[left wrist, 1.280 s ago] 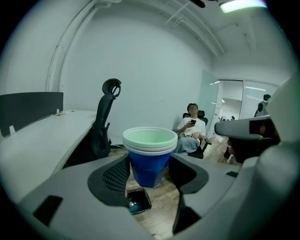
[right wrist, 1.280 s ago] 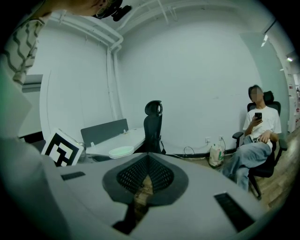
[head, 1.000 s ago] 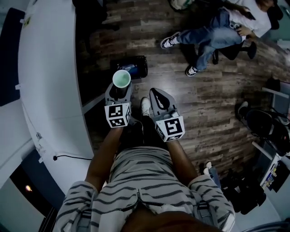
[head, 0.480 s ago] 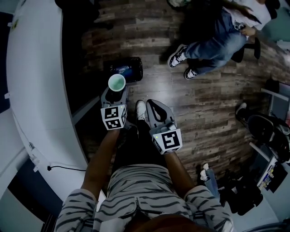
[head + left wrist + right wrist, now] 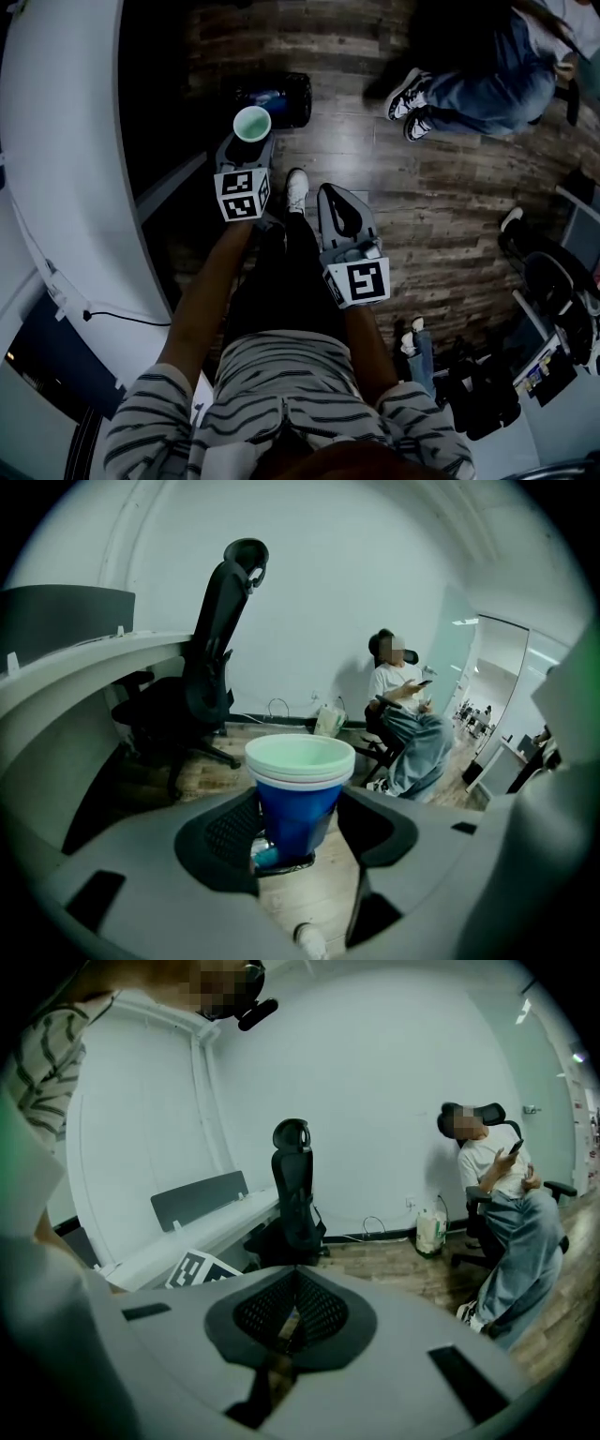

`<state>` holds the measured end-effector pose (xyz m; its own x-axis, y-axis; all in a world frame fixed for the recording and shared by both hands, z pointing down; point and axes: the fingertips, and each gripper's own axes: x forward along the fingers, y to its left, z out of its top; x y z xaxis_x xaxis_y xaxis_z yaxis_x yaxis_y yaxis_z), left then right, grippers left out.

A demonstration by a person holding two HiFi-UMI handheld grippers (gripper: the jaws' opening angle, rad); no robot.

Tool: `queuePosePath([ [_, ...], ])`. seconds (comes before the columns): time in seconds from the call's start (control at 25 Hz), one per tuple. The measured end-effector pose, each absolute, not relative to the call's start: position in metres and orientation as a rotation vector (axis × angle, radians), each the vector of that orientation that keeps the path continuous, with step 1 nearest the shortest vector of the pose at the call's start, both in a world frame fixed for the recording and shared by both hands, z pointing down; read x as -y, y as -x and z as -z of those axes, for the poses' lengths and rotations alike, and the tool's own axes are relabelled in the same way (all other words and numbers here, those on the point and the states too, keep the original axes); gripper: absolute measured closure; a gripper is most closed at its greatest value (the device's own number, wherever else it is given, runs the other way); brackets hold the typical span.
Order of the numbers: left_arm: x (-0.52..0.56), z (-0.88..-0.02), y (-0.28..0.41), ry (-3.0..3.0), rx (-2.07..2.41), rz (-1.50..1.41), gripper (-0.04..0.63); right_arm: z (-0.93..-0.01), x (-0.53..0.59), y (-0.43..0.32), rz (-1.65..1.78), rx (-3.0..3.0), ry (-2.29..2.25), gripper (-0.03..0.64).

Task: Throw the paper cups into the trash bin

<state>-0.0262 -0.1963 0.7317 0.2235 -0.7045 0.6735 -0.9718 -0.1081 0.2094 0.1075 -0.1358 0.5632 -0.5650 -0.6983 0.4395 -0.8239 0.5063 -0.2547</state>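
In the left gripper view, a stack of blue paper cups (image 5: 298, 803) with a pale green inside stands upright between the jaws. My left gripper (image 5: 298, 829) is shut on its lower part. From the head view the cups (image 5: 251, 123) hang over the floor, with the left gripper (image 5: 249, 148) under them, right beside the near edge of the black trash bin (image 5: 277, 97). My right gripper (image 5: 336, 199) sits lower and to the right, over the wooden floor. It is shut with nothing in it, its pads (image 5: 292, 1312) meeting.
A curved white desk (image 5: 66, 150) runs along the left. A black office chair (image 5: 202, 691) stands by it. A seated person (image 5: 487, 80) in jeans is at the far right, feet on the wooden floor (image 5: 441, 187). My own shoe (image 5: 296, 190) is between the grippers.
The left gripper with the cups has reached farther forward from my body, staying just short of the bin. The right gripper has fallen back a little. The view has shifted forward.
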Motion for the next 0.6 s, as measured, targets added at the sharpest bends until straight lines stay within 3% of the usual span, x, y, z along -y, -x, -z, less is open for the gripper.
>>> queuePosePath([
  [0.6, 0.211, -0.829, 0.028, -1.765, 1.467, -0.583, 0.321, -0.623, 0.128, -0.109, -0.723, 2.406, -1.264, 0.600],
])
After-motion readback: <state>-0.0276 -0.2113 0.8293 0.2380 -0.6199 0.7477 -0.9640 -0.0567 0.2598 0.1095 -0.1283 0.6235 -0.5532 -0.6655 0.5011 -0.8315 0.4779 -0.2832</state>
